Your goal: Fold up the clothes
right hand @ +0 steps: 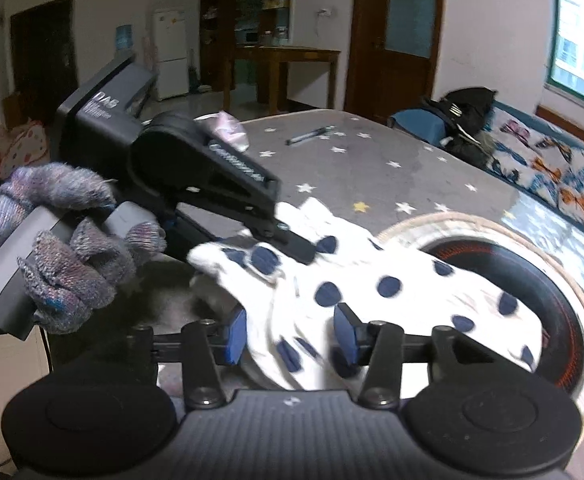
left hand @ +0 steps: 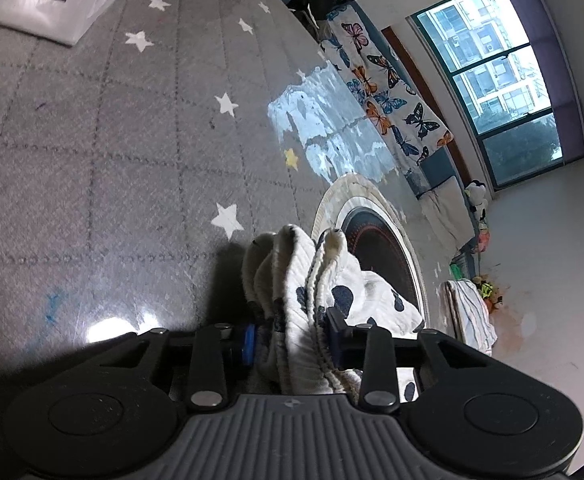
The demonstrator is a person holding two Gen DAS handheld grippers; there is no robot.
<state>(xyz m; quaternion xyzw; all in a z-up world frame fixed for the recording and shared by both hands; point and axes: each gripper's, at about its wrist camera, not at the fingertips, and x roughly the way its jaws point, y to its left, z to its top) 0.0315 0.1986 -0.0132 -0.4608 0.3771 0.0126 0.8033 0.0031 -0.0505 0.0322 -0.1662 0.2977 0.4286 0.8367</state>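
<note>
Over a grey star-printed table cover (right hand: 372, 160), one white garment with navy dots (right hand: 392, 280) hangs bunched between two hand-held grippers, its far end draped across a round black-centred mat (right hand: 564, 280) with a pale woven rim. From the left wrist view, the left gripper (left hand: 289, 338) has its two blue-padded fingers pressed against a thick wad of the ribbed white cloth (left hand: 292, 280), clamped on it, with folds of the fabric standing up beyond the fingertips. From the right wrist view, the right gripper (right hand: 289, 336) has its blue pads on either side of another part of the same garment; the cloth passes between them, but motion blur hides whether they are pinching it or standing slightly apart, so I cannot tell. That same view shows the left gripper's body (right hand: 195, 168) tilted down toward the cloth, with "DAS" readable in pale letters on its dark housing (right hand: 103, 100); the smaller lines under it are too blurred to read. A hand in a grey-blue knitted glove (right hand: 71, 264) wraps around its handle, fingers curled. Farther back on the cover lie one pen (right hand: 310, 135) and a pale pink bundle (right hand: 231, 130). Beyond stand a butterfly-print cloth (left hand: 388, 92), a window (left hand: 496, 76), a wooden table (right hand: 287, 68) and a white fridge (right hand: 171, 52).
</note>
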